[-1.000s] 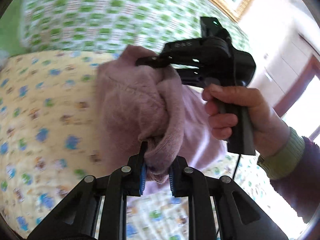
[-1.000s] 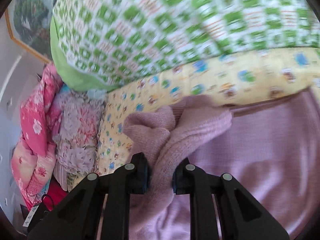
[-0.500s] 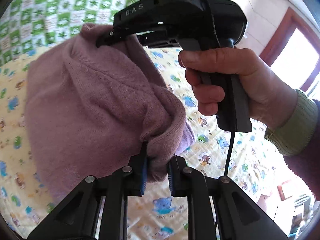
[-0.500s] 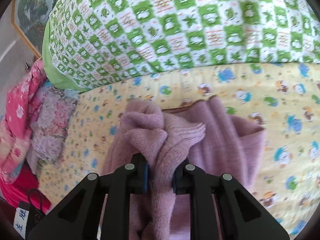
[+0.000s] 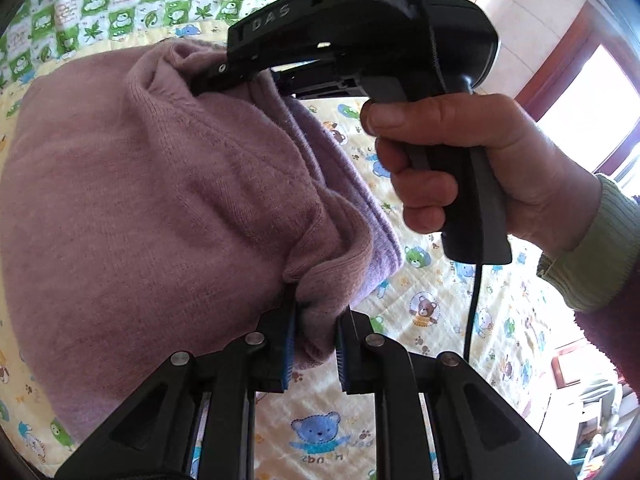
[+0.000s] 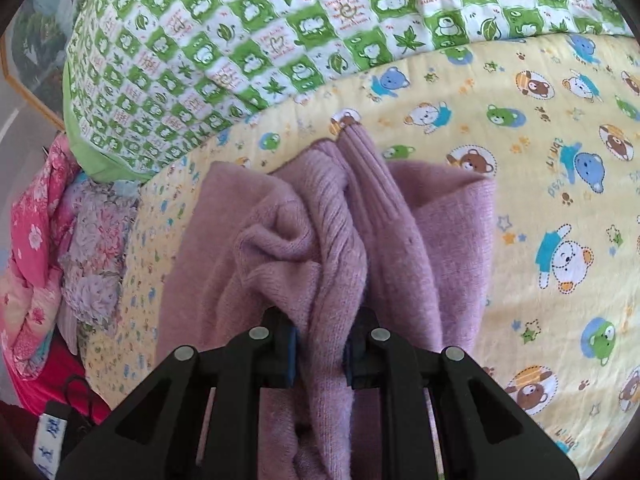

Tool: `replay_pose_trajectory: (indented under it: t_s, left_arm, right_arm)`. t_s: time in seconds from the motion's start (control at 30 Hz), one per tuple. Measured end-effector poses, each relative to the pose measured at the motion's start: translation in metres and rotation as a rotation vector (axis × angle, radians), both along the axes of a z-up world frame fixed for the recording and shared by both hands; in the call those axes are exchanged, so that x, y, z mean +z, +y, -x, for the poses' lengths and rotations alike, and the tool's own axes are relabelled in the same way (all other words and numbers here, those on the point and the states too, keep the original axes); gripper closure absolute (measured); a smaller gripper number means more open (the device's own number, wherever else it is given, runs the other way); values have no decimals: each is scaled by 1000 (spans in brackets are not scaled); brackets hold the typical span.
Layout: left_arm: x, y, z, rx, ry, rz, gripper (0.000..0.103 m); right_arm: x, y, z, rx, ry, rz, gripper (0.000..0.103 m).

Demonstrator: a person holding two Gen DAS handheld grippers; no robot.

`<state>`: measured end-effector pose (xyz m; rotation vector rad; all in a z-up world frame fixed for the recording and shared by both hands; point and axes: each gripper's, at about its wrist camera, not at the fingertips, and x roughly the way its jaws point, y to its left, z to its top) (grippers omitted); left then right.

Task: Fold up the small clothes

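A small mauve knitted garment (image 5: 152,208) hangs bunched between both grippers over a yellow bear-print bed sheet (image 5: 432,320). My left gripper (image 5: 316,350) is shut on a thick fold of its edge. In the left wrist view the right gripper (image 5: 224,76) bites another bunch of the knit at the upper middle, held by a hand (image 5: 452,168) in a green cuff. From the right wrist view, my right gripper (image 6: 322,354) is shut on a ribbed fold of the garment (image 6: 332,232), whose far part drapes onto the sheet (image 6: 560,168).
A green-and-white checked quilt (image 6: 248,40) is piled along the far side of the bed. Pink and lilac floral bedding (image 6: 52,248) is stacked at the left. A framed picture (image 6: 36,52) hangs at upper left. A window (image 5: 596,100) glows at the right.
Both grippers have come down and nearer the sheet with the garment still in them. The garment, earlier hanging high in front of the quilt, now reaches the bear-print sheet.
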<state>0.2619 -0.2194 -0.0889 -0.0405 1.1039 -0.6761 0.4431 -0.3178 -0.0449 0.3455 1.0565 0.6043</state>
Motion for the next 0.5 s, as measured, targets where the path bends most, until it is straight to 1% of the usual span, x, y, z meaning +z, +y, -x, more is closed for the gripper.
replay_pose_trajectory:
  t_s: [0.13, 0.27, 0.3, 0.33, 0.37, 0.4, 0.47, 0.5]
  left_arm:
    - [6, -6, -3, -4, -4, 17, 88]
    - [13, -3, -13, -9, -12, 61, 88]
    - [17, -2, -15, -12, -13, 77, 88]
    - [17, -2, -17, -17, -13, 88, 88]
    - [17, -4, -20, -24, -12, 88, 88]
    - [13, -6, -24, -28, -7, 70, 88]
    - [2, -10, -28, -27, 18, 44, 86]
    - [-4, -10, -31, -29, 39, 44, 85]
  right_arm:
    - [14, 2, 8, -4, -85, 56, 85]
    - [33, -4, 15, -32, -165, 19, 85]
    - [35, -6, 15, -39, -171, 16, 85]
    - [35, -8, 13, -41, -163, 16, 85]
    - [30, -9, 8, -42, -130, 23, 85]
    - [23, -11, 4, -45, -88, 34, 85]
    - [4, -18, -3, -76, -10, 48, 80]
    - [-1, -23, -4, -88, 14, 24, 74]
